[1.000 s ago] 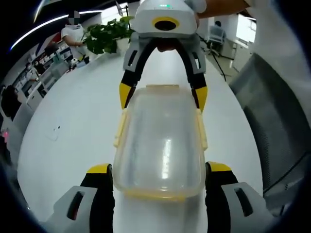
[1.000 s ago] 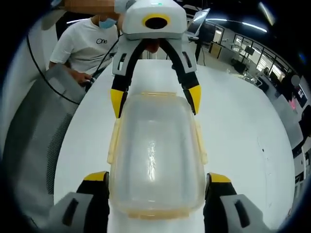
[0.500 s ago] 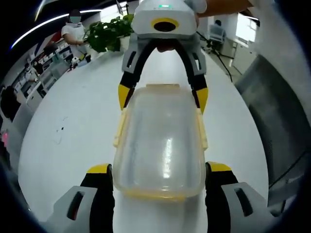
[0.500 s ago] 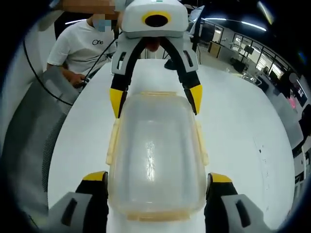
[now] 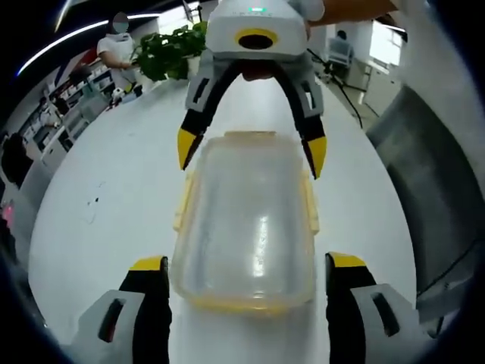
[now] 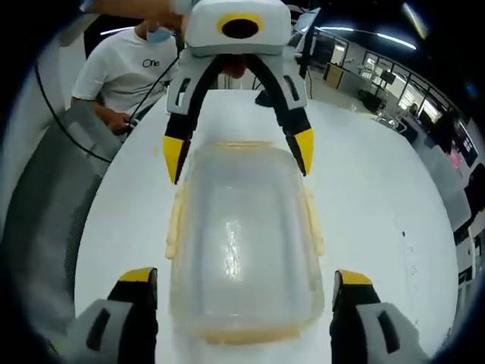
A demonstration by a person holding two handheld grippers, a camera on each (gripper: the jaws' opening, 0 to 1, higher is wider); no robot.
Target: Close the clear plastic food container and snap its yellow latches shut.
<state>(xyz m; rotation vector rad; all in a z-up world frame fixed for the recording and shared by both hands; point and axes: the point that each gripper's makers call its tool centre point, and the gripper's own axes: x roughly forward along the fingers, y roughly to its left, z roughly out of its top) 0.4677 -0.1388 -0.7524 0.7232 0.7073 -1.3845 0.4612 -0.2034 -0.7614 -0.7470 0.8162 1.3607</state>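
Observation:
A clear plastic container [image 5: 246, 220] [image 6: 239, 235] lies lengthwise on the white table [image 5: 98, 227] with its lid on. Yellow latches run along its long sides [image 5: 183, 203] [image 6: 176, 220] and its ends [image 5: 250, 136]; I cannot tell if they are snapped down. My left gripper [image 5: 248, 262] [image 6: 239, 152] is open, one jaw on each side of one end of the container, with a gap on both sides. My right gripper [image 6: 244, 276] [image 5: 251, 152] faces it from the other end, also open astride the container without touching it.
A grey mesh chair back [image 5: 432, 189] [image 6: 53, 197] stands along one long edge of the table. A person in a white T-shirt [image 6: 129, 68] sits past the table's end. At the opposite end stands a potted plant [image 5: 163, 57]. Office desks lie beyond.
Both grippers' jaws have spread a little wider away from the container's sides. Both cameras have drawn back slightly. The container stays where it was.

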